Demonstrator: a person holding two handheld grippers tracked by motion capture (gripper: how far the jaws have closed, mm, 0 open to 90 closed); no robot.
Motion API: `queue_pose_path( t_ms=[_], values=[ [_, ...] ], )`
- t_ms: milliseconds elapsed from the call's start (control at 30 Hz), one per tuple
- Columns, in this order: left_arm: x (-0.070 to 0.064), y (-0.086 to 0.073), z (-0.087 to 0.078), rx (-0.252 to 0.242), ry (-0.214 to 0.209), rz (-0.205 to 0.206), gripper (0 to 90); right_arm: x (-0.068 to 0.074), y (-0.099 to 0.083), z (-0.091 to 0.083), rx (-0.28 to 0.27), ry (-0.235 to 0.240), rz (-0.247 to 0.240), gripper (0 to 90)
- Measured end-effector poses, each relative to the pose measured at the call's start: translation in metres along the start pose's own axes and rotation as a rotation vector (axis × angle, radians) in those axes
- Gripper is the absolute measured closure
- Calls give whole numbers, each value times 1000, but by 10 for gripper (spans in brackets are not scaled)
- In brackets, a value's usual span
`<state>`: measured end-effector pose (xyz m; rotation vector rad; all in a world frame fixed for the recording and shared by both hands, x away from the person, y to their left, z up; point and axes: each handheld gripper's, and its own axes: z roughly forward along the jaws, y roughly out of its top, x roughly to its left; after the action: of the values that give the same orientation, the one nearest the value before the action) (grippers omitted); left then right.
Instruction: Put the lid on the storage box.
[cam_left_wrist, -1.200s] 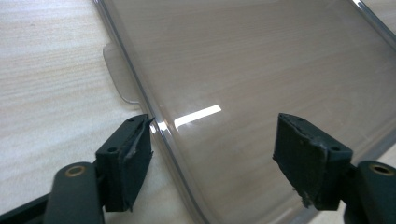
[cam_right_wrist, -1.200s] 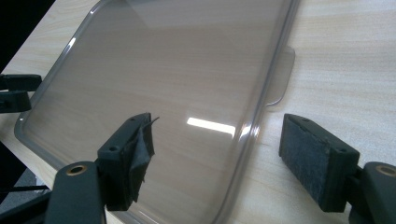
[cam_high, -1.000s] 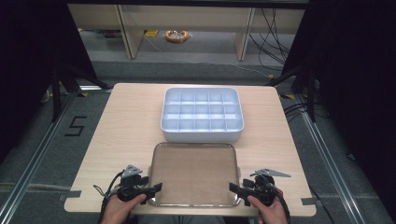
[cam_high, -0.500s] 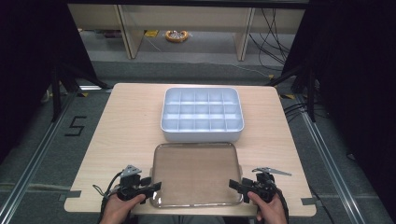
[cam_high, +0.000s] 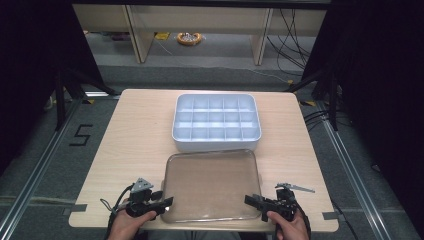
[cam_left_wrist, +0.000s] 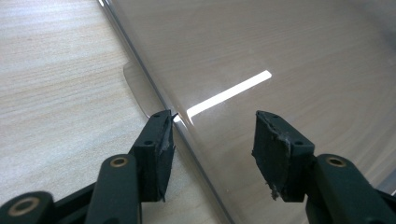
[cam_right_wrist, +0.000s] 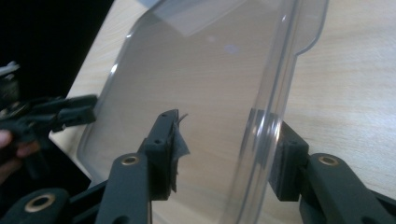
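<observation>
Around the pale wooden worktop (cam_high: 135, 140) we see grey floor (cam_high: 55, 165) with a painted "5" (cam_high: 80, 135), black curtains (cam_high: 30, 60) on both sides, beige shelving legs (cam_high: 135, 32) behind, trailing black cables (cam_high: 295, 30), and a metal rail (cam_high: 350, 170) along the right.

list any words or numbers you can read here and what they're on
"5": a black mark on the grey floor, left of the table.
No text can be made out on the clear lid, the white divided box, the left gripper or the right gripper.
The yellow thing on the floor far back is too small to read.
</observation>
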<state>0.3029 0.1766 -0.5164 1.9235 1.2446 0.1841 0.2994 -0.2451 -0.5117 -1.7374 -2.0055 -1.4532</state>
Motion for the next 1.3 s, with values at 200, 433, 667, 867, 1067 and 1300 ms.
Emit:
queue_pose_path(
  t_ms=[200, 433, 667, 867, 1067, 1300],
  values=[
    [1, 0, -1, 11, -16, 5, 370, 13, -3, -10, 2, 40, -98, 543],
    [1, 0, 0, -4, -33, -26, 301, 20, 1, -16, -27, 67, -229, 555],
    [4, 1, 0, -9, -35, -55, 246, 24, -1, -16, 2, 88, -216, 561],
    [6, 2, 1, -20, -73, -97, 218, 22, 1, -17, 9, 70, -268, 560],
    [8, 3, 0, -6, -69, -90, 202, 20, 0, -16, 37, 100, -220, 560],
    [9, 5, 0, -14, -55, -143, 149, 19, -2, -14, 63, 81, -245, 561]
  ],
)
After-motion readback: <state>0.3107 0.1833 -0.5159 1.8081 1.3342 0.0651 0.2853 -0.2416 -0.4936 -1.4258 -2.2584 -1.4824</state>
